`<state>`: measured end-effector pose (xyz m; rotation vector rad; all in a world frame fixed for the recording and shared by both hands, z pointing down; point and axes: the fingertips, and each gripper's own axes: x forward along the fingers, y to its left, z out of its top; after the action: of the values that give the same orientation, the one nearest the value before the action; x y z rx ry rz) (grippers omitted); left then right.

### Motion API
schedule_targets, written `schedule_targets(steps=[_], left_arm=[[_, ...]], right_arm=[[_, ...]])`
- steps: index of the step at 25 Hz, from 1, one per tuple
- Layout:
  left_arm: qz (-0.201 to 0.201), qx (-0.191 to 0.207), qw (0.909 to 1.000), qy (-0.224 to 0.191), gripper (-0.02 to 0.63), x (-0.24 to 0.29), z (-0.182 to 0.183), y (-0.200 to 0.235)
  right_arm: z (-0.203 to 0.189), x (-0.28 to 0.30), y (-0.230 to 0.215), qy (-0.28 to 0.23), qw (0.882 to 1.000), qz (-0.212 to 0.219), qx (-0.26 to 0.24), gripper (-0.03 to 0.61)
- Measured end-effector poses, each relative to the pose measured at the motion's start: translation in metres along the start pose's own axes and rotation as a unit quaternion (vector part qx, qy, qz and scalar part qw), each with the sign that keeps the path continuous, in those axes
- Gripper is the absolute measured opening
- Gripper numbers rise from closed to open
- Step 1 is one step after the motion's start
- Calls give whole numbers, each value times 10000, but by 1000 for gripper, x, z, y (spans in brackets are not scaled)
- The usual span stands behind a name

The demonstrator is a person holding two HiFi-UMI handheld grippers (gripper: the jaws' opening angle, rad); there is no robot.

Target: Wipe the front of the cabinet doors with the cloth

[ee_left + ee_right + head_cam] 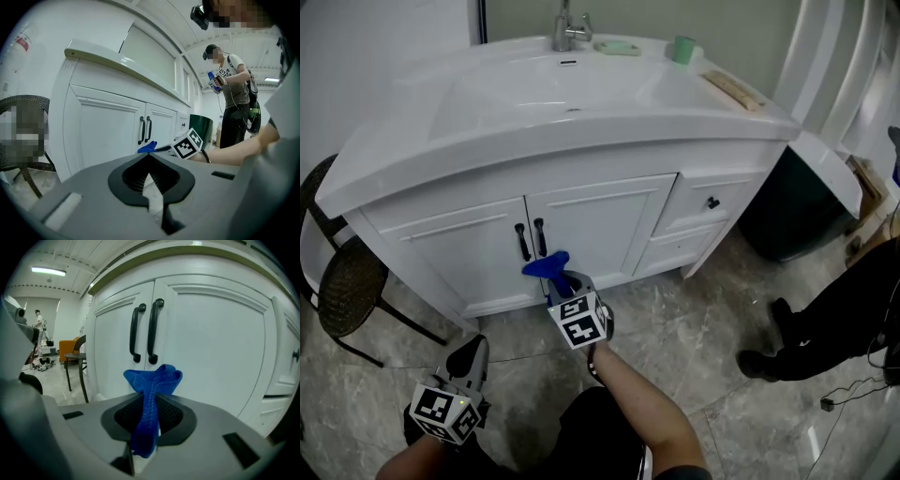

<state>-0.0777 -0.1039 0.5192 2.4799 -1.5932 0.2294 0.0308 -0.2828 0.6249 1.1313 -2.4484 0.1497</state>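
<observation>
Right gripper: the right gripper (560, 278) is clamping the cloth (545, 266) between its jaws – the right gripper view is showing the blue fabric bunching up above the pads and trailing down through them.
Cloth position: it is hanging just in front of the doors (602, 225), right below the two black handles (531, 240), near the seam where the doors meet. Whether the fabric is actually touching the panel is not something I can tell from any view.
Left gripper: the left gripper (471, 356) is hovering low by the floor, well apart from the cabinet, with its jaws drawn together and nothing showing between them in the left gripper view.
Surroundings: a wicker chair (345, 281) is standing to the left of the vanity, and a second person (834, 323) is standing off to the right.
Progress: the doors are looking evenly white, with no streaks or damp patches to read, so I am judging the wiping as only just starting – or about to.
Left to do: both door fronts are probably waiting for full passes, including around the handles and along the recessed panel edges.
</observation>
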Motion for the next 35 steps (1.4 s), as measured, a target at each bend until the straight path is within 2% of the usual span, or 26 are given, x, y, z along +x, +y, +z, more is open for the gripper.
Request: schedule_targets(steps=[8, 13, 20, 22, 24, 26, 30, 33, 35], left_arm=[[65, -64, 9998, 182, 0, 11, -18, -2], [44, -42, 9997, 234, 0, 17, -21, -10], [-9, -27, 9997, 252, 0, 21, -16, -20], [-37, -86, 9996, 260, 0, 19, -17, -20], [-63, -190, 9995, 259, 0, 17, -19, -17], [-76, -224, 9995, 217, 0, 16, -17, -14], [-56, -237, 9996, 144, 0, 11, -13, -4], [-30, -229, 9996, 170, 0, 4, -14, 5], [-7, -195, 9997, 154, 0, 2, -14, 11]], right_arm=[[-24, -29, -105, 62, 9942, -813, 708, 71], [-49, -47, -159, 261, 9881, -1225, 898, 71], [-84, -90, -231, 444, 9647, -2149, 1455, 71], [-86, -99, -237, 440, 9594, -2261, 1627, 71], [-78, -100, -223, 340, 9631, -2083, 1668, 71], [-63, -94, -192, 214, 9729, -1735, 1516, 71], [-36, -63, -97, 310, 9946, -759, 640, 71], [-33, -27, -27, 591, 9982, 10, 122, 71], [-37, 1, -3, 741, 9968, 306, 28, 71]])
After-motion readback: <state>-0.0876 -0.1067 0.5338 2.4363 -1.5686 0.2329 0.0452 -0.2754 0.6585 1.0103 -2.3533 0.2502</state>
